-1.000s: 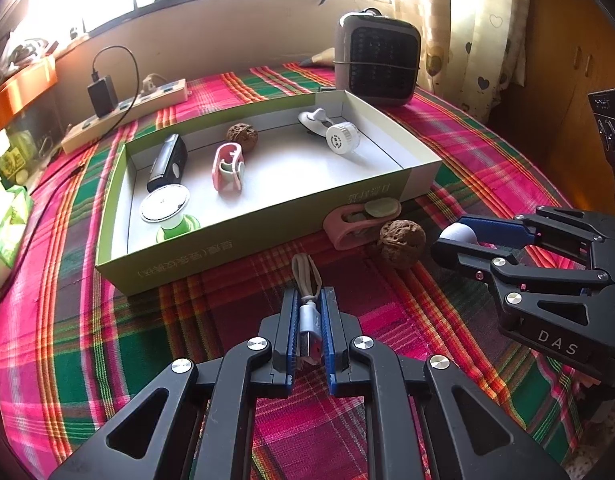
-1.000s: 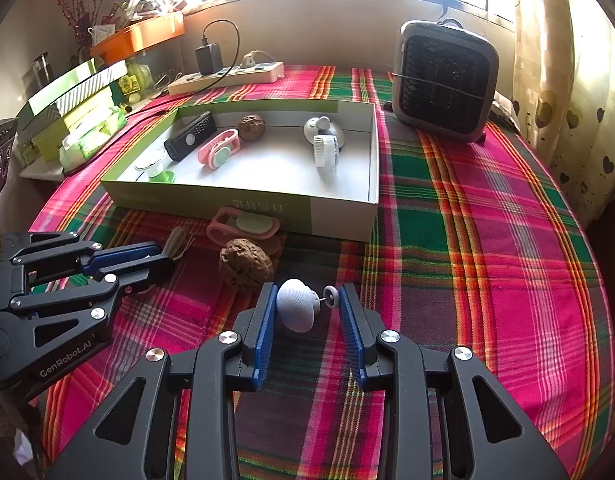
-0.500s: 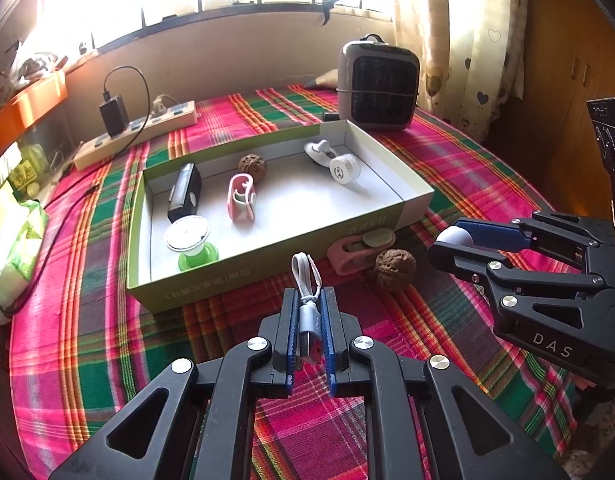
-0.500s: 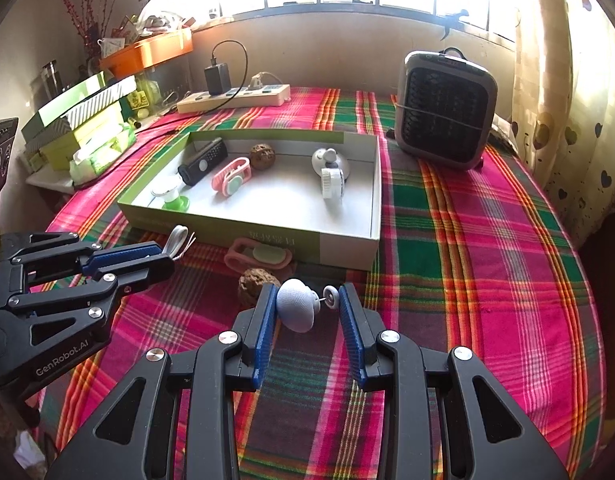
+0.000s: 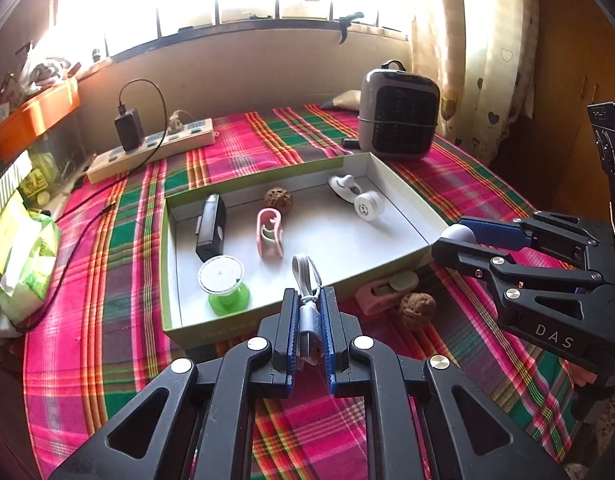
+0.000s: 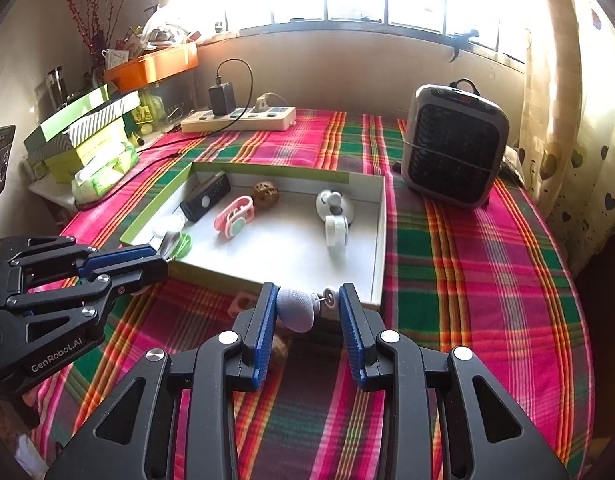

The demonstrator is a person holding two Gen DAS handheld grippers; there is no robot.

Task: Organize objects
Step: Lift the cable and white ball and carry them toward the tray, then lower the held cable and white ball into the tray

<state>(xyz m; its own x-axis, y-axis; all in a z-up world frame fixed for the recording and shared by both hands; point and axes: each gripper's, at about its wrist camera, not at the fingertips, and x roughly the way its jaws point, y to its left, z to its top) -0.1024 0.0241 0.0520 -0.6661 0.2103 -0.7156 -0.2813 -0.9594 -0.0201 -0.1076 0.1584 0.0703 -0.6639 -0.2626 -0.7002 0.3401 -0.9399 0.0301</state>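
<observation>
- Sunlit windows back a tabletop (image 6: 467, 264) under pink-and-green plaid cloth, with a heater (image 6: 453, 146) and power strip (image 6: 239, 119) at the rear.
- An open tray box (image 5: 403, 196) holds a walnut (image 5: 278, 199), pink clip (image 5: 270, 232), black device (image 5: 211, 227), green-based spool (image 5: 224, 284) and white roller (image 5: 367, 206).
- Left tool (image 5: 309, 332) pinches a folded USB cable (image 5: 307, 304) above the box's near wall.
- Right tool (image 6: 307, 320) clamps a small white knob on a pin (image 6: 295, 308), just before the box's near corner.
- Another pink clip (image 5: 381, 288) and walnut (image 5: 417, 308) lie outside, beside that wall.
</observation>
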